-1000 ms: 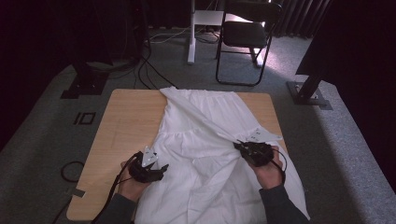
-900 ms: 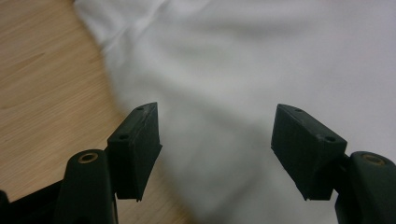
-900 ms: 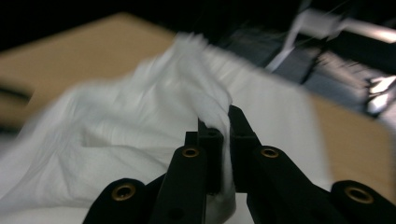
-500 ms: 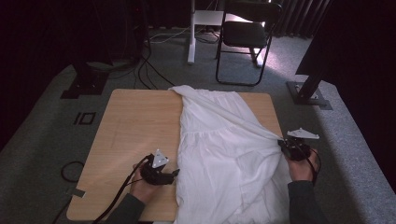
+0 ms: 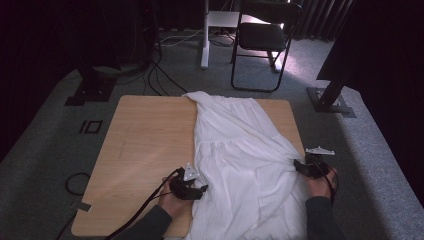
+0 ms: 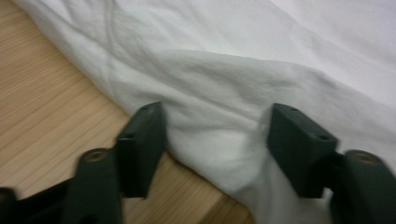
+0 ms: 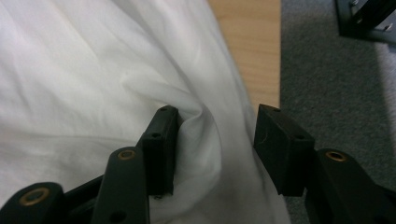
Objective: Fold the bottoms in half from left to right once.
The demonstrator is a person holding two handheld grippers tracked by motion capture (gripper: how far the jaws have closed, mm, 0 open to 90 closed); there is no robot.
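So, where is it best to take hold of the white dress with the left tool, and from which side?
Grip the folded left edge of the white dress, where it lies raised on the wooden table. Come from the bare table side, low and level. The left tool already straddles that fold with its jaws open, and the bulge there probably gives the pads enough thickness to pinch.

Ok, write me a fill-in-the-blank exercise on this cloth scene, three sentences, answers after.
1. The garment spread on the wooden table is ____ in colour.
2. The left tool sits at the cloth's edge with its jaws ____, fabric lying loose between them.
3. Beyond the table's far edge stands a black folding ____.

Missing words: white; open; chair
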